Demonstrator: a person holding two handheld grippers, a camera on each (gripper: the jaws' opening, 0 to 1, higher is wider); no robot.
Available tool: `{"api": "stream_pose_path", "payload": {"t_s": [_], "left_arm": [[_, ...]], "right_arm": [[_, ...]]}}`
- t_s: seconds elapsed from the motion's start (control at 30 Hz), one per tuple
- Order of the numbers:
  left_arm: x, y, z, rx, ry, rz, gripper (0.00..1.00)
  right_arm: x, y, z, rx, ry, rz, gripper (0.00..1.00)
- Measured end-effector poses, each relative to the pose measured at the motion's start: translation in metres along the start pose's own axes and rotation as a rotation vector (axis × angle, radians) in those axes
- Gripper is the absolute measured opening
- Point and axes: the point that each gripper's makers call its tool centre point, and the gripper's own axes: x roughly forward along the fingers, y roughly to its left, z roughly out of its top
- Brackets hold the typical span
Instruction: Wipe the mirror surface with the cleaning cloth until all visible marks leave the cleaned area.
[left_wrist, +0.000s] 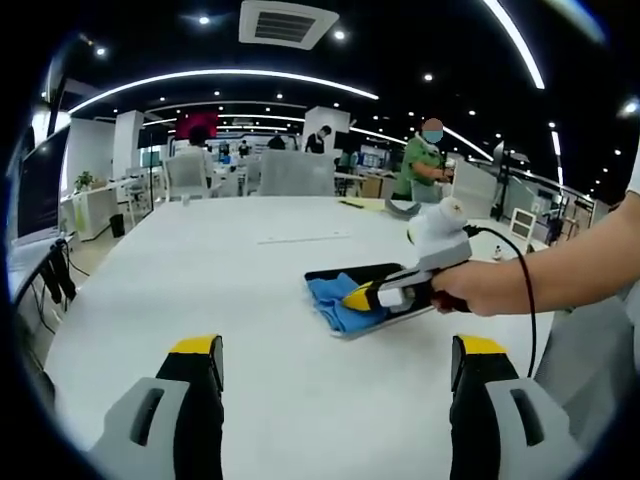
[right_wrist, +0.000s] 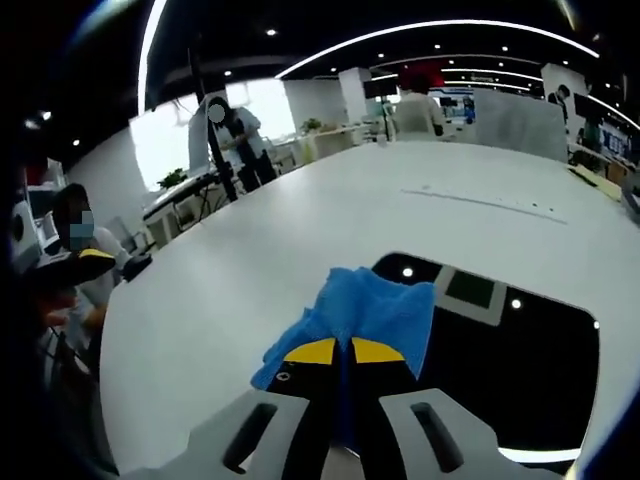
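Room: open office with a dark ceiling, curved light strips and spot lamps; people stand and sit at desks around the edges.
Bench (left_wrist: 200, 280): broad, white, matte — bare apart from the mirror and a few small items at its far side.
Mirror (right_wrist: 520, 360): flat on the bench, dark glass reflecting ceiling lamps.
Cloth (right_wrist: 375, 310): blue, bunched, lying over the mirror's edge and partly on the bench.
Right gripper (right_wrist: 333, 352): fingers pressed together, pinching the cloth; a hand (left_wrist: 490, 288) holds it.
Left gripper (left_wrist: 335, 360): fingers spread wide over bare bench — well apart from the mirror.
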Motion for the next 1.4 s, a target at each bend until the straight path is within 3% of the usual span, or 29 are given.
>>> {"api": "stream_pose_path", "payload": {"t_s": [0.87,1.4], "left_arm": [[0.005,-0.012,0.007,0.016,-0.012,-0.028,0.96],[0.009,-0.023,0.010,0.028,-0.020,-0.054,0.96]], "right_arm": [[-0.048,0.000,0.027,0.021,-0.132,0.008,0.00],[-0.082,-0.002,0.021,0.023,-0.160,0.001,0.00]]}}
